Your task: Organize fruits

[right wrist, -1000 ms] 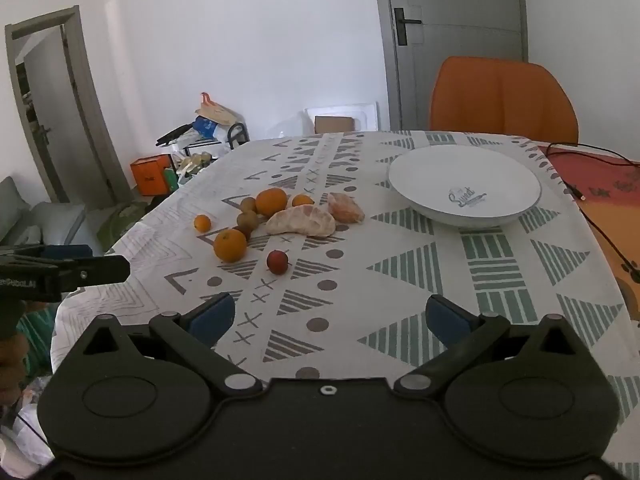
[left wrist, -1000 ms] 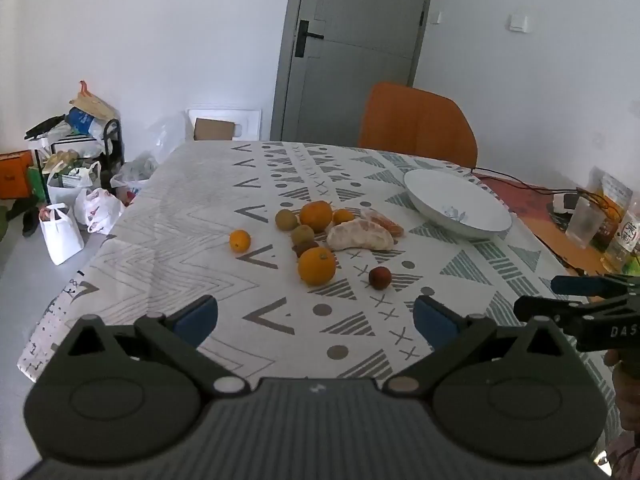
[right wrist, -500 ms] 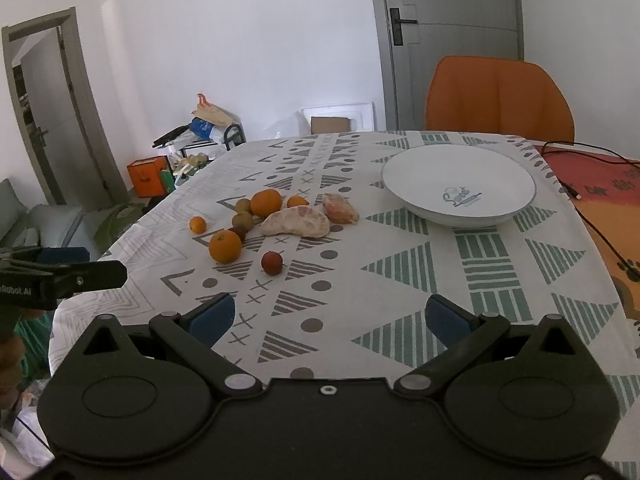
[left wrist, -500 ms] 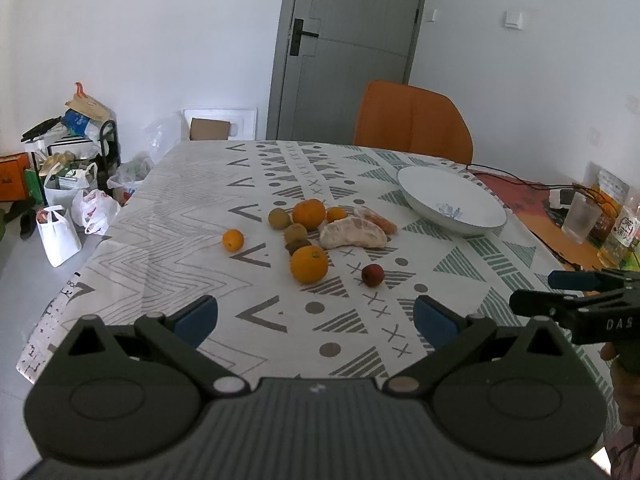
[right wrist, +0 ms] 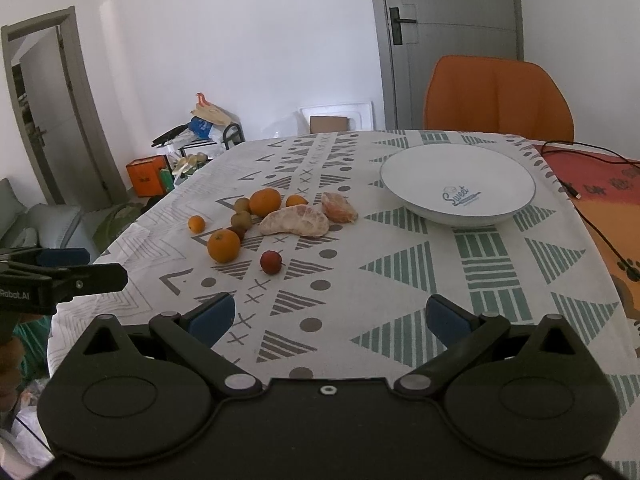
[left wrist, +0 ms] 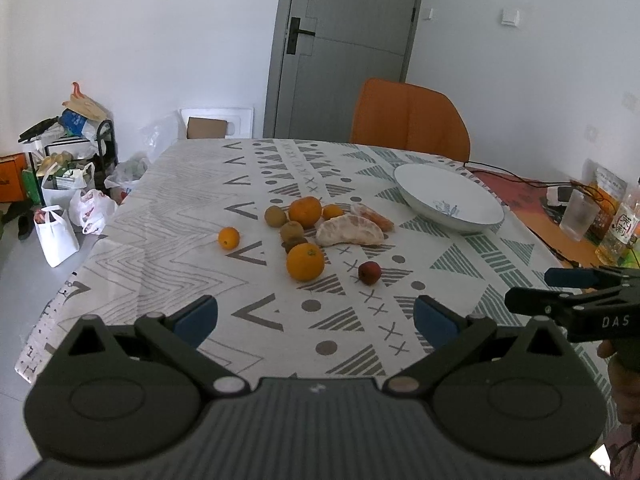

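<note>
Both grippers, left gripper [left wrist: 316,316] and right gripper [right wrist: 330,314], hover with jaws spread and empty over the patterned tabletop [left wrist: 192,248]. The fruits [left wrist: 306,232] cluster mid-table, apart from the empty white bowl [right wrist: 458,182]; an orange chair [right wrist: 498,98] stands behind.

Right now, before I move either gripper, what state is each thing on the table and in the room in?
left gripper: open, empty, above the table.
right gripper: open, empty.
bowl: upright, empty.
large peeled citrus piece: peeled, on the cloth.
small peeled piece: peeled, beside it.
near orange: whole, unpeeled.
red fruit: whole, apart from the cluster.
small orange: alone, left of the cluster.
grey door: shut.
</note>
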Motion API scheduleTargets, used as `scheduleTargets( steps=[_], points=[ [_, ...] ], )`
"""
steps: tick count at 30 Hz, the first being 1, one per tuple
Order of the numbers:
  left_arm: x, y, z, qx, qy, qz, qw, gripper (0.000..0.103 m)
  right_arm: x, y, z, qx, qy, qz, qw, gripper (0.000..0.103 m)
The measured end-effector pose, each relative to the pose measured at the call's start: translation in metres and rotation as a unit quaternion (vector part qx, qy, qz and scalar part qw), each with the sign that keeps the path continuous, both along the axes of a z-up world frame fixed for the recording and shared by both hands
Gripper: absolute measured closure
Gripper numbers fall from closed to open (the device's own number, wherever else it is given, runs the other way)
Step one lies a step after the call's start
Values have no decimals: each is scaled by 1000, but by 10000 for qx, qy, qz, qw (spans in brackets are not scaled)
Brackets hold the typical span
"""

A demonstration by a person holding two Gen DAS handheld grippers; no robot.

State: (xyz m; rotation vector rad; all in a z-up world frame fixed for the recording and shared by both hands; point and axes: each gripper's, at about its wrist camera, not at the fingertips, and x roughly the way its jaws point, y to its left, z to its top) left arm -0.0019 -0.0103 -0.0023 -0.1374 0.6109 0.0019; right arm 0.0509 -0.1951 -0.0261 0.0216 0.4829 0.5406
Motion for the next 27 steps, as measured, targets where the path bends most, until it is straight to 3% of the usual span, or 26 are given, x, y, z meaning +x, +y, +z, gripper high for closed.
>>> scheduleTargets(
  steps=[27],
  points=[
    [0,0,1,16,11,4,10000,0,2,-1,0,6,24,-27,10000,0]
  ],
)
